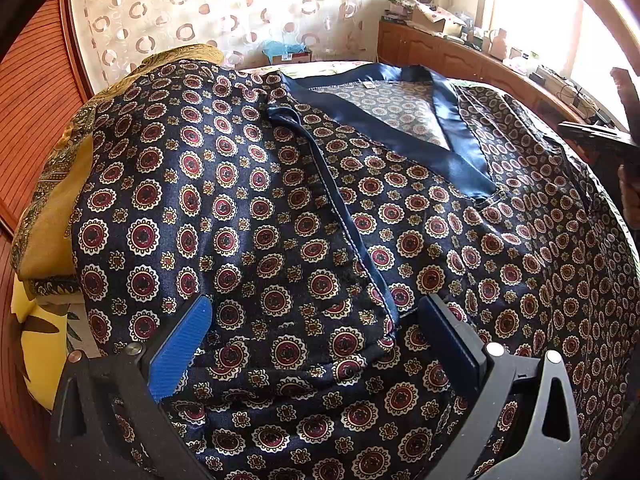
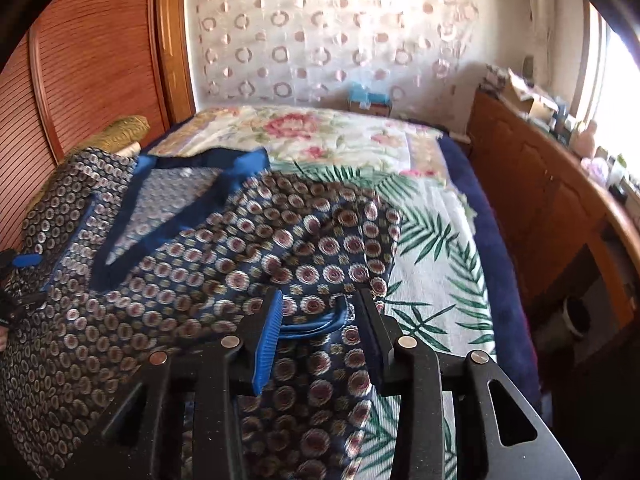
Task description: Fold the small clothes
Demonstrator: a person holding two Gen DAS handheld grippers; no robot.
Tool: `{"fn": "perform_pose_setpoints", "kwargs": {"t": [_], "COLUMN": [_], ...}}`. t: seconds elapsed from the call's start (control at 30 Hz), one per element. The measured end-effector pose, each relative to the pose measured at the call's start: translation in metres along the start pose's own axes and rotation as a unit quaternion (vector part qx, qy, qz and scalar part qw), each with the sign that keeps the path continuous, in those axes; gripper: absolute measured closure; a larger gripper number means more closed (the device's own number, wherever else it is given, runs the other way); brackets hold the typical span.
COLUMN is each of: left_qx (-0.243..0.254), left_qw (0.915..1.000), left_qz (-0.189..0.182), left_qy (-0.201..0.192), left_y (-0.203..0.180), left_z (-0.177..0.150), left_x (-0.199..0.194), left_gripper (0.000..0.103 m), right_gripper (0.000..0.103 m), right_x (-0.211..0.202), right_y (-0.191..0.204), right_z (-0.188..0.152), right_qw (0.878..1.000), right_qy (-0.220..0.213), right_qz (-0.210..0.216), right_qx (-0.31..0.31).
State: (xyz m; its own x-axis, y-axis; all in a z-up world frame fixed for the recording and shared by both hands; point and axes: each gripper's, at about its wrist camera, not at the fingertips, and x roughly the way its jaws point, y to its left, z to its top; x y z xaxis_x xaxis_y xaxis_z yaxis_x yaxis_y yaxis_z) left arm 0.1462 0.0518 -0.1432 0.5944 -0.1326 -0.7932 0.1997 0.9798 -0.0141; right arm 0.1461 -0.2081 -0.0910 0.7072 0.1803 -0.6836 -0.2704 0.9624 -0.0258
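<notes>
A navy satin shirt (image 1: 248, 184) with red and cream medallions lies spread on the bed, its blue-trimmed V-neck (image 1: 452, 136) pointing away from me. A blue-edged fold (image 1: 336, 208) runs down its middle. My left gripper (image 1: 316, 324) hovers low over the shirt's near part, jaws wide apart, nothing pinched. In the right wrist view the shirt (image 2: 192, 256) lies to the left, and a sleeve with a blue cuff (image 2: 316, 326) lies between the fingers of my right gripper (image 2: 320, 316). Its pads stand apart from the cloth. The right gripper (image 1: 596, 136) also shows at the left view's right edge.
A bedspread (image 2: 432, 240) with palm leaves and flowers covers the bed right of the shirt. Yellow patterned fabric (image 1: 52, 200) sits at the shirt's left by a slatted wooden door (image 1: 32, 100). A cluttered wooden cabinet (image 2: 532, 184) runs along the right side. A blue box (image 2: 368, 98) stands at the far wall.
</notes>
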Motion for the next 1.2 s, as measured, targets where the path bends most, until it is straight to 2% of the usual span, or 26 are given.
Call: {"fn": "perform_pose_setpoints", "kwargs": {"t": [0.23, 0.3, 0.47, 0.57, 0.7, 0.87, 0.9, 0.97, 1.0, 1.07, 1.13, 1.2], "left_qx": [0.0, 0.0, 0.0, 0.0, -0.001, -0.003, -0.005, -0.016, -0.02, -0.028, -0.034, -0.044], "left_qw": [1.0, 1.0, 1.0, 1.0, 1.0, 1.0, 1.0, 0.9998, 0.9996, 0.999, 0.9976, 0.9959], "left_qz": [0.0, 0.0, 0.0, 0.0, 0.001, 0.003, 0.008, 0.013, 0.011, 0.011, 0.021, 0.028], "left_qy": [0.0, 0.0, 0.0, 0.0, 0.0, 0.0, -0.001, -0.009, -0.017, -0.034, -0.057, -0.074], "left_y": [0.0, 0.0, 0.0, 0.0, 0.0, 0.001, 0.001, 0.002, 0.003, 0.005, 0.009, 0.016], "left_z": [0.0, 0.0, 0.0, 0.0, 0.001, 0.0, 0.001, 0.001, 0.001, 0.005, 0.014, 0.024], "left_x": [0.0, 0.0, 0.0, 0.0, 0.001, -0.001, -0.002, -0.006, -0.012, -0.021, -0.035, -0.046], "left_gripper": [0.0, 0.0, 0.0, 0.0, 0.0, 0.0, 0.0, 0.0, 0.0, 0.0, 0.0, 0.0], "right_gripper": [0.064, 0.066, 0.093, 0.095, 0.095, 0.094, 0.092, 0.073, 0.07, 0.055, 0.05, 0.05], "right_x": [0.025, 0.022, 0.016, 0.012, 0.001, -0.003, 0.0, 0.003, 0.003, -0.001, -0.001, 0.002], "right_y": [-0.011, -0.007, 0.003, 0.002, 0.012, 0.031, 0.032, 0.03, 0.027, 0.019, 0.006, -0.004], "right_z": [0.003, 0.002, 0.0, 0.003, 0.023, 0.054, 0.058, 0.065, 0.067, 0.069, 0.068, 0.063], "right_qw": [0.999, 0.999, 0.999, 1.0, 0.999, 0.993, 0.992, 0.992, 0.992, 0.993, 0.996, 0.997], "right_qy": [0.04, 0.034, 0.032, 0.022, -0.013, -0.041, -0.046, -0.053, -0.058, -0.065, -0.066, -0.058], "right_qz": [0.001, -0.003, 0.005, 0.009, 0.04, 0.1, 0.111, 0.106, 0.101, 0.082, 0.051, 0.026], "right_qx": [0.035, 0.027, 0.011, -0.002, -0.016, -0.039, -0.041, -0.045, -0.047, -0.043, -0.044, -0.043]}}
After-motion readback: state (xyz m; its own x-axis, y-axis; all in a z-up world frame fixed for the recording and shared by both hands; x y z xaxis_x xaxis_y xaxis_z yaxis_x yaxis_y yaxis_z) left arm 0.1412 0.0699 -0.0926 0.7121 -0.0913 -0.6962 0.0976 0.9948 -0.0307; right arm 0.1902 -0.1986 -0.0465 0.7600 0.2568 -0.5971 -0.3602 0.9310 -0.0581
